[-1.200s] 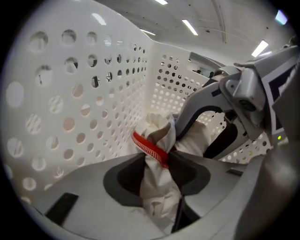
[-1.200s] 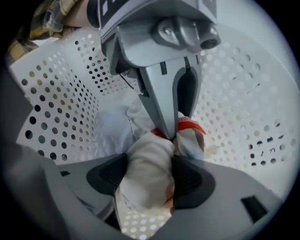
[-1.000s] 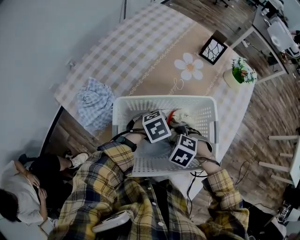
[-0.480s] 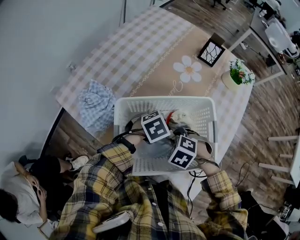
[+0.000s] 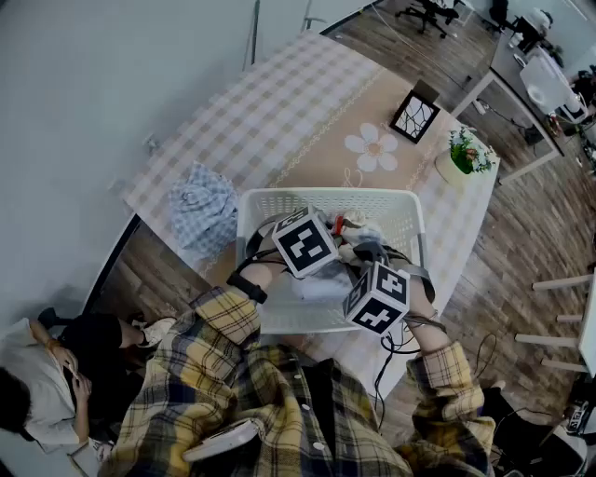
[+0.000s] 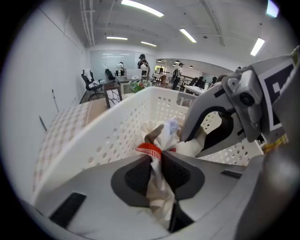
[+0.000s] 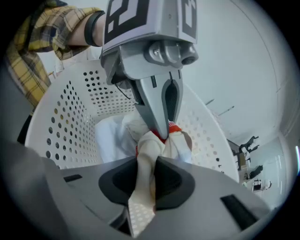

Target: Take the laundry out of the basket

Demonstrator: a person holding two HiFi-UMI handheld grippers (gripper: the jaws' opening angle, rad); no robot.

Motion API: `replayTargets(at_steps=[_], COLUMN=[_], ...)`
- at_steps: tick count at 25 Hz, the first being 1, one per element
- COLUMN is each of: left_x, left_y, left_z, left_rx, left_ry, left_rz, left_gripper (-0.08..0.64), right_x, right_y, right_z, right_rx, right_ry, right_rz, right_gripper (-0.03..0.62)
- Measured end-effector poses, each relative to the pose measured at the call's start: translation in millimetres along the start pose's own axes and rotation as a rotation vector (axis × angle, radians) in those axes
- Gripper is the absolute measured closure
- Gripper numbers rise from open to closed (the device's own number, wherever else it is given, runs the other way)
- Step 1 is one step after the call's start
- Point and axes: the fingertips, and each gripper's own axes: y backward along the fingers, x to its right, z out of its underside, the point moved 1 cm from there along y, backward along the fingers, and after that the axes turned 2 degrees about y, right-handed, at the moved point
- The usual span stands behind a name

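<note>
Garment [image 6: 165, 133]: one, just clamped by left tool [image 6: 157, 161], right tool [image 7: 149, 164].

The left hand-held gripper [image 6: 157, 164] and the right hand-held gripper [image 7: 146, 165] point down, close together. Both have just closed, each pinching the white cloth [image 6: 165, 135].

We were in an open-plan office. Strip lights [image 6: 142, 8] ran across the ceiling. Swivel chairs [image 6: 89, 82] and white desks [image 5: 548, 79] stood on a wood floor [image 5: 521, 214]. People [image 6: 142, 61] stood far back. A checked tablecloth [image 5: 270, 116] lay spread nearby.
</note>
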Motion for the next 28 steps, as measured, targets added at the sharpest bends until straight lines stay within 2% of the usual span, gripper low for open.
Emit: replayTargets(at_steps=[10, 16, 21, 28], left_x=[26, 51, 68, 71], left_y=[86, 136, 180, 242], left_z=[-55, -83, -94, -87], left_rx=[0.213, 0.31, 0.372, 0.44], left_ry=[-0.037, -0.071, -0.078, -0.052], left_rz=[-0.148, -0.228, -0.277, -0.336], left_gripper=[0.468, 0.468, 0.469, 0.469], right_x=[21, 26, 25, 20], right_y=[93, 151, 196, 241], right_z=[-18, -27, -46, -95], right_rx=[0.157, 0.263, 0.363, 0.493], right_ry=[-0.034, -0.038, -0.047, -0.049], right_rz=[0.237, 0.347, 0.389, 0.402], right_gripper=[0.491, 0.491, 0.492, 0.494])
